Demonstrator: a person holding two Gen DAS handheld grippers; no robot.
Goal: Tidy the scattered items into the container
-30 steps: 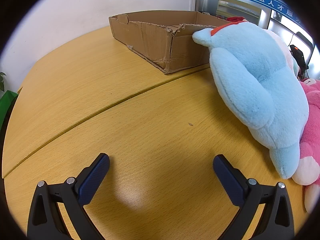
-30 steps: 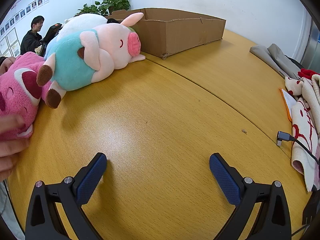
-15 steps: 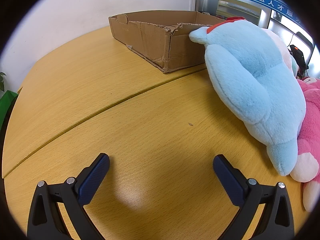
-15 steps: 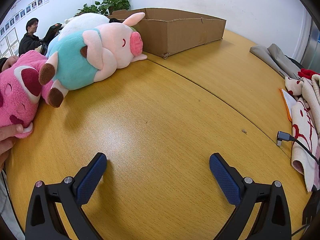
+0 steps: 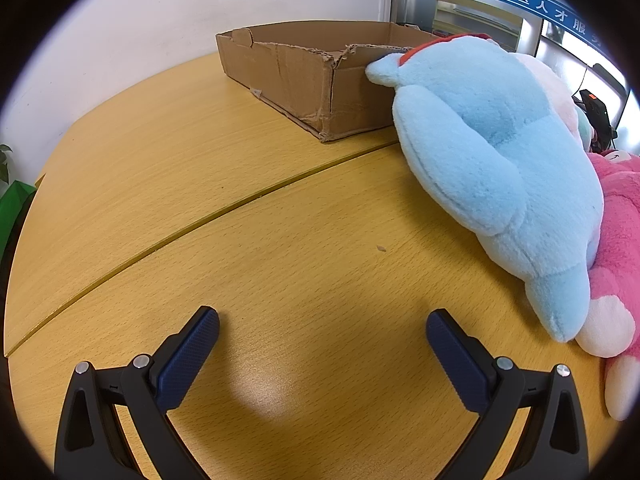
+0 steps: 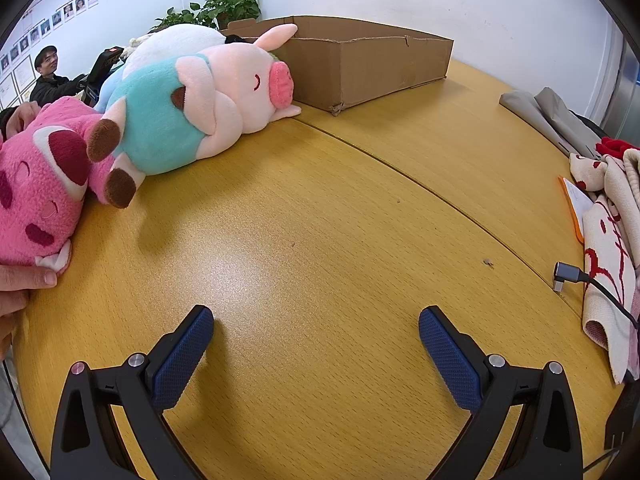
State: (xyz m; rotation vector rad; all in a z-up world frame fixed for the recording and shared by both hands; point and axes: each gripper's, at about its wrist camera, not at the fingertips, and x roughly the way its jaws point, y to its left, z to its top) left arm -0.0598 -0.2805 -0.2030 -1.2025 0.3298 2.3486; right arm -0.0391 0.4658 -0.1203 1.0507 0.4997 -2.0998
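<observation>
A low open cardboard box (image 5: pixel 312 80) (image 6: pixel 372 64) stands at the far side of the wooden table. In the left wrist view a light blue plush (image 5: pixel 492 168) lies right of centre, its top end against the box, with a pink plush bear (image 5: pixel 616 248) behind it. The right wrist view shows a pink pig plush in teal clothes (image 6: pixel 200 108) lying by the box, the pink bear (image 6: pixel 44 184) at far left, and a white plush (image 6: pixel 176 42) behind. My left gripper (image 5: pixel 322 334) and right gripper (image 6: pixel 316 330) are open over bare table, holding nothing.
A person's hand (image 6: pixel 24 280) rests at the bear's lower edge, far left. Cloth with red print (image 6: pixel 612 240), grey fabric (image 6: pixel 548 116) and a USB cable plug (image 6: pixel 566 274) lie along the right table edge. A seated person (image 6: pixel 48 76) and a potted plant (image 6: pixel 224 4) are behind.
The plush toys have slid toward the box: the blue plush moved up-left in the left view, the pig and pink bear shifted right in the right view. Both grippers held still.
</observation>
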